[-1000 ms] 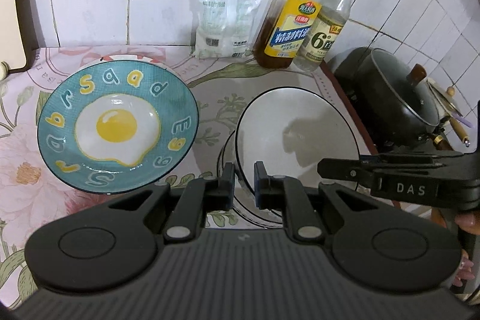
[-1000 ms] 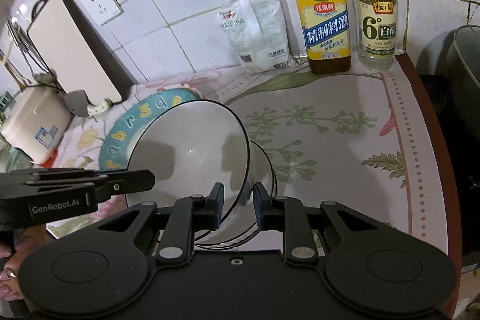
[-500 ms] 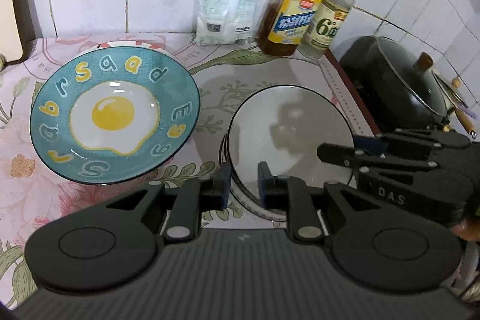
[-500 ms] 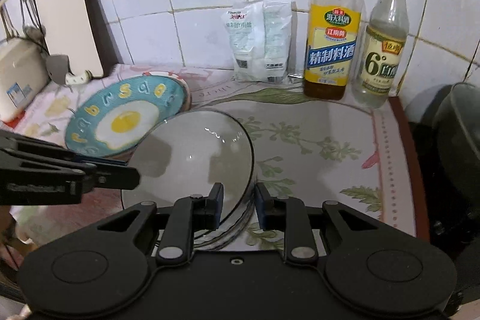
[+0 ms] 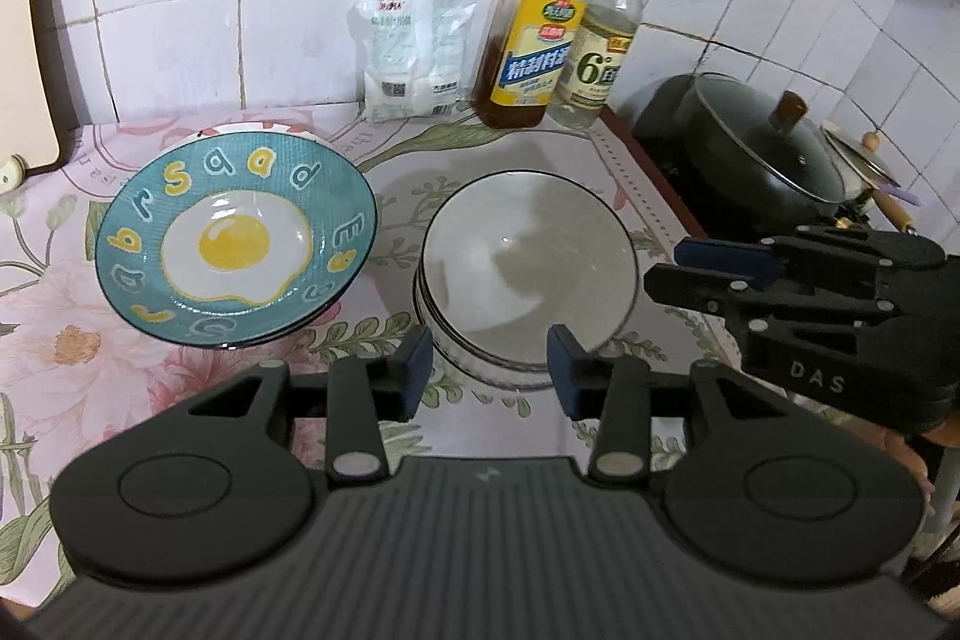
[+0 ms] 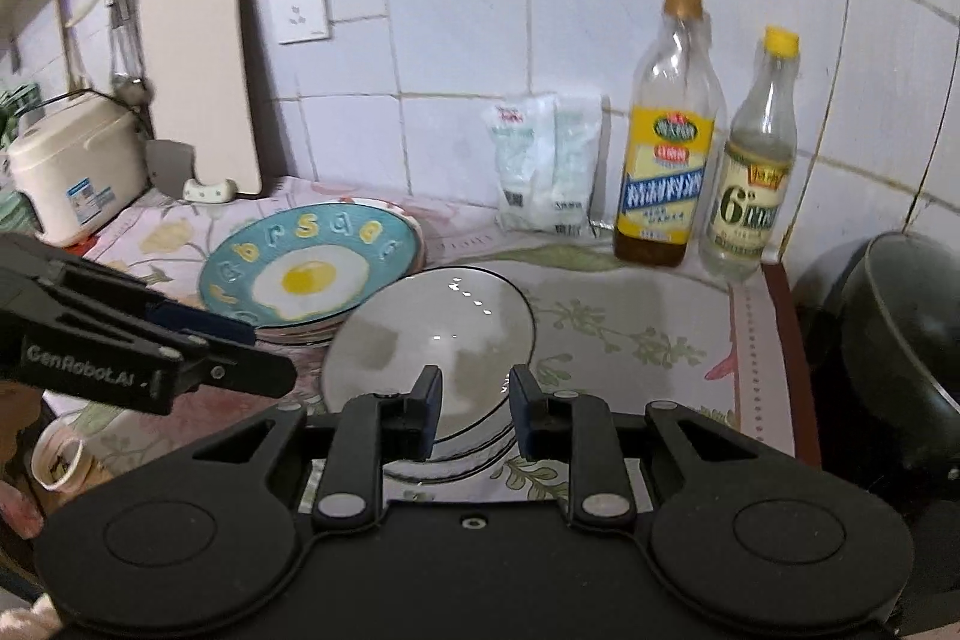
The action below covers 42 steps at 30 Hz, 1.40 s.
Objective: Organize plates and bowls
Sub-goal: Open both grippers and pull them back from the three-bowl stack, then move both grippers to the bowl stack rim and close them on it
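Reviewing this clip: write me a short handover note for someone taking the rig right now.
Left gripper: jaws opening, nothing between them.
Right gripper: jaws slightly apart, holding nothing.
White bowl sits nested on the bowl stack, on the floral cloth in front of the bottles.
Egg-pattern plate lies to the stack's left, on top of another plate.
Done: bowls stacked, plates stacked.
Left: nothing loose visible; check the rest of the counter before stopping.

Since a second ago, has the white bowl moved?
Yes. The white bowl, earlier tilted up off the stack of bowls beneath, now sits level, nested in it beside the blue egg plate.
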Available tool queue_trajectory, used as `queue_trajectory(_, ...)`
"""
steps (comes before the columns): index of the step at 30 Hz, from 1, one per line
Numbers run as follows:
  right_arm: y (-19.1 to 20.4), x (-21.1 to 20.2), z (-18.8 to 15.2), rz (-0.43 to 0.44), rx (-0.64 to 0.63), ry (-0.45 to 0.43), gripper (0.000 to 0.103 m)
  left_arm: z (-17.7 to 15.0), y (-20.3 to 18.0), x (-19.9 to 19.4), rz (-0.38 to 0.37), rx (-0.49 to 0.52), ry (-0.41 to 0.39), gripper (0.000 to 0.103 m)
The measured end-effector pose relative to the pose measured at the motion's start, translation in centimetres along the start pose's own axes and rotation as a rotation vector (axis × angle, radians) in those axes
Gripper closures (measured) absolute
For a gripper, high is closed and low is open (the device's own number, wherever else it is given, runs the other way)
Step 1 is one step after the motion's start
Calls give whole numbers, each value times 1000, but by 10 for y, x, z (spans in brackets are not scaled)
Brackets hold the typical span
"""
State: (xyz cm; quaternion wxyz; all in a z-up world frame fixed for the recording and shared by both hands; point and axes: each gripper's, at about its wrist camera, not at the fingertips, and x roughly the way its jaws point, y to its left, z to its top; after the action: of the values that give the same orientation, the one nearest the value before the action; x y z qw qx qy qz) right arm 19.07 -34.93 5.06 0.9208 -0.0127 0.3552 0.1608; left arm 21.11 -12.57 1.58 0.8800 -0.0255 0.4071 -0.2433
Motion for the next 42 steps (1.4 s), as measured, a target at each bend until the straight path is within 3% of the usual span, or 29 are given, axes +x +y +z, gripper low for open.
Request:
queue_trajectory(7,18,-27,-13,32,-41,-27,71,-14,-7,-20,-14,30,-9,61)
queue_trajectory(11,27,-37,-23,25,-66,-39,58,-21,-11,-30,-22,51,-21,60)
queue_trajectory(18,34,-45,-43,3,-89,-81,45,-36,-15,-37,-18,93,-47,58)
queue_trajectory(31,32,-18,-78,51,-64,-101,40,-58,-7,-14,-12,107,-65,55)
queue_trajectory(42,19,27,-98,32,-22,-48,34,-66,21,9,-77,74,-133,43)
